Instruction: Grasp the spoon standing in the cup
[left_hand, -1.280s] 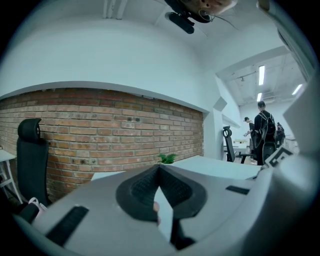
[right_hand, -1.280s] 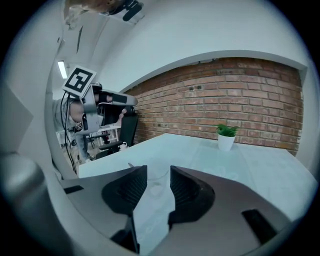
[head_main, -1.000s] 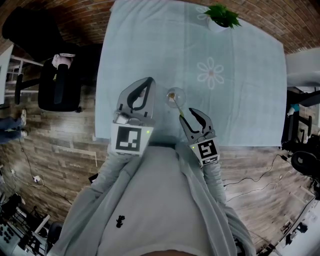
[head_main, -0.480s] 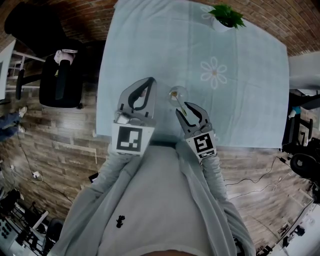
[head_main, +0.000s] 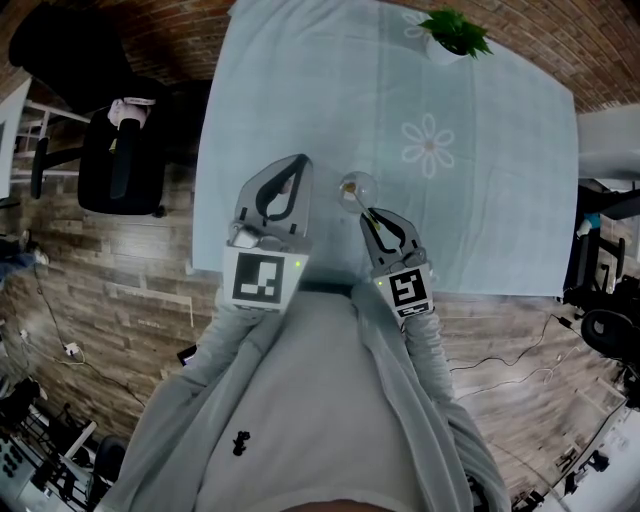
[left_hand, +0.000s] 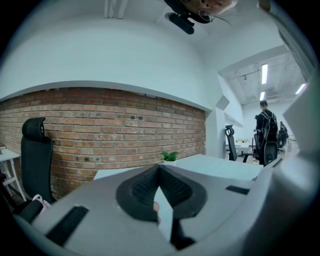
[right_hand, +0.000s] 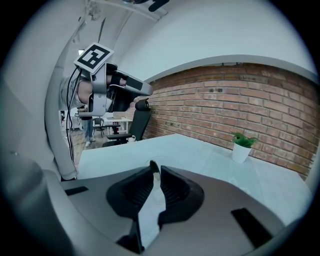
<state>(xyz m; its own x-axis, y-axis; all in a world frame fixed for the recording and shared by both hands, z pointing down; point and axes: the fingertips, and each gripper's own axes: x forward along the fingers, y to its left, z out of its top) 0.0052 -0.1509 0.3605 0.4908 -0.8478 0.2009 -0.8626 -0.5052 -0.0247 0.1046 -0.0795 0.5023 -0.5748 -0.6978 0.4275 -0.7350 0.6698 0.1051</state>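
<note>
the cloth (head_main: 480, 220) is pale blue-green, printed with a white daisy (head_main: 428, 145) that has a pinkish centre. the plant (head_main: 455, 30) is bright green in a white pot (head_main: 440, 52). the wall (left_hand: 100, 130) is red-brown brick with pale mortar lines, white above. the floor (head_main: 120, 290) is grey-brown wood planks in mixed tones. the chair (head_main: 120, 175) is black. the cup (head_main: 352, 187) is clear glass, and the spoon (head_main: 358, 203) in it looks pale yellowish. the left gripper (head_main: 300, 162) is light grey with black ribbed pads (left_hand: 142, 187); its cube (head_main: 262, 280) bears black squares on white. the hoodie (head_main: 300, 420) is plain light grey.
</note>
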